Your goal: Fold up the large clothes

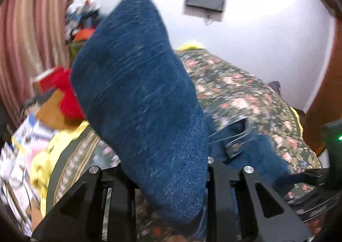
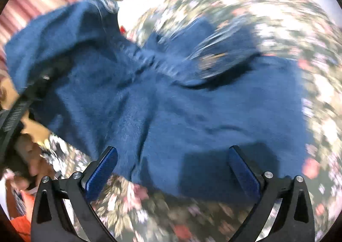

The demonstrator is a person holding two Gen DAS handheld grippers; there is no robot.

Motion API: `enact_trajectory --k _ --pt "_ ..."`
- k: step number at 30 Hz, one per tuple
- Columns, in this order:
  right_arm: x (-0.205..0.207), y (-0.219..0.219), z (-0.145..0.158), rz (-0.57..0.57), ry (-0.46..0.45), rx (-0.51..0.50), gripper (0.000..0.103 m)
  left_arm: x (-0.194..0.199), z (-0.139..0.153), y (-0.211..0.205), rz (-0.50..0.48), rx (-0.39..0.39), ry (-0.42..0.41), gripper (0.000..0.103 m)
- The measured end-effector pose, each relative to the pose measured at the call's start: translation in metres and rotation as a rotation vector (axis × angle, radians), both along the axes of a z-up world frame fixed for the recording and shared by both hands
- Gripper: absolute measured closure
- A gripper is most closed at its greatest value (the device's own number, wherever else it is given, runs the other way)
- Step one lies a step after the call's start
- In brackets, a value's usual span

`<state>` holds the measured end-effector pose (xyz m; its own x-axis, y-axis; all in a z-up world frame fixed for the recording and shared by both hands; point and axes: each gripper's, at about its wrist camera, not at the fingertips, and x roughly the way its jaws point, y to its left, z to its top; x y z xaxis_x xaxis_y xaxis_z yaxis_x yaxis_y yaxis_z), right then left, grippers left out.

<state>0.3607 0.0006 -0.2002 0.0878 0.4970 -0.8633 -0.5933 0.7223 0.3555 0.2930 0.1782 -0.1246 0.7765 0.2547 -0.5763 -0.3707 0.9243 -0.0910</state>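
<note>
Left tool [image 1: 162, 180] clamped on fuzzy blue knit garment [image 1: 139, 92], right tool [image 2: 171, 169] wide above floral bed [image 2: 277, 17].

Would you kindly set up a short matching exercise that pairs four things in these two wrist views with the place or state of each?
Things:
1. dark blue knitted garment
2. left gripper
3. right gripper
4. green floral bedspread

Places or states:
A. jaws wide apart, pads gripping nothing
B. spread over the bed, under the clothing
C. one part lifted, the rest lying crumpled on the bed
D. closed on a fold of blue fabric

Pairs: 1-C, 2-D, 3-A, 4-B
</note>
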Motion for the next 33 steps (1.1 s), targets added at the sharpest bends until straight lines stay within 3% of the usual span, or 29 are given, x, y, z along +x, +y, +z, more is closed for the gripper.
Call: enact_trajectory --k 3,7,9,11,14,17,20,26,31,33 --pt "-0.001 -0.058 0.027 -0.127 -0.068 0.000 0.000 0.021 0.014 -0.046 -0.093 0.082 -0.030 0.080" --pt "-0.009 -0.128 0.051 -0.256 -0.102 0.027 0.000 0.044 0.009 -0.117 -0.244 0.200 -0.025 0.080" --pt "-0.010 -0.165 0.060 -0.335 -0.101 0.047 0.000 0.054 -0.004 -0.146 -0.321 0.230 0.017 0.080" --pt "-0.013 -0.191 0.065 -0.393 -0.095 0.061 0.000 0.065 -0.032 -0.178 -0.429 0.268 0.124 0.080" --pt "-0.015 -0.217 0.065 -0.468 -0.086 0.070 0.000 0.067 -0.070 -0.203 -0.506 0.318 0.267 0.079" --pt "-0.022 -0.238 0.068 -0.501 -0.080 0.079 0.000 0.053 -0.078 -0.211 -0.526 0.383 0.276 0.070" --pt "-0.024 -0.241 0.069 -0.495 -0.083 0.073 0.000 0.044 -0.069 -0.201 -0.575 0.274 0.289 0.054" --pt "-0.028 -0.227 0.084 -0.441 -0.127 0.091 0.000 0.014 -0.045 -0.171 -0.600 0.105 0.281 0.041" --pt "-0.029 -0.189 0.109 -0.357 -0.180 0.147 0.000 -0.012 -0.018 -0.138 -0.500 0.076 0.217 0.029" --pt "-0.027 -0.168 0.115 -0.319 -0.195 0.154 0.000 -0.017 -0.012 -0.121 -0.433 0.090 0.190 0.019"
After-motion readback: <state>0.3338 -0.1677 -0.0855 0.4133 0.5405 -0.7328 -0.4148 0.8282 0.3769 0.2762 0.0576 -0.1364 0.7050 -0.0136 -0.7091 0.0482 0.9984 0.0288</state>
